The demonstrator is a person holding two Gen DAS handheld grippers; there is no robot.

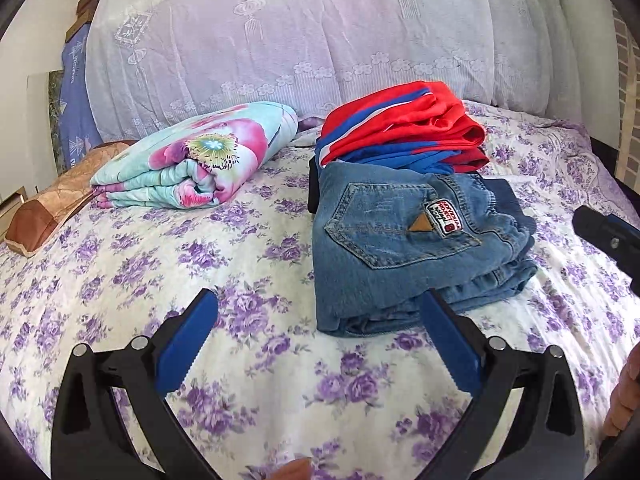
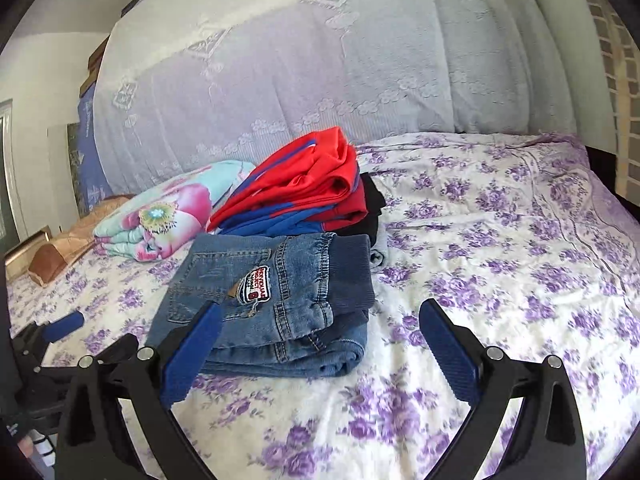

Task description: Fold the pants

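While the folded jeans (image 1: 416,248) are lying on the floral bedsheet (image 1: 160,264), both grippers are hovering just above the bed with nothing between their fingers. In the left wrist view the left gripper (image 1: 320,304) is holding its blue pads (image 1: 188,344) spread wide, and the jeans are sitting at about one o'clock from it, the right pad overlapping the near edge of the denim in the picture; whether it is touching is not clear. In the right wrist view the right gripper (image 2: 320,312) is also gaping wide, with the jeans at about eleven o'clock and the left pad (image 2: 192,356) crossing in front of the denim. The back pocket and its sewn patch (image 2: 254,288) are facing up, the ribbed waistband turned toward three o'clock. A stack of red and blue clothes (image 1: 404,128) is resting just beyond the jeans at twelve o'clock, touching them. A rolled floral blanket (image 1: 200,156) is lying at ten o'clock, well apart from the jeans, and a lilac lace cover (image 1: 320,28) is draping the headboard behind.
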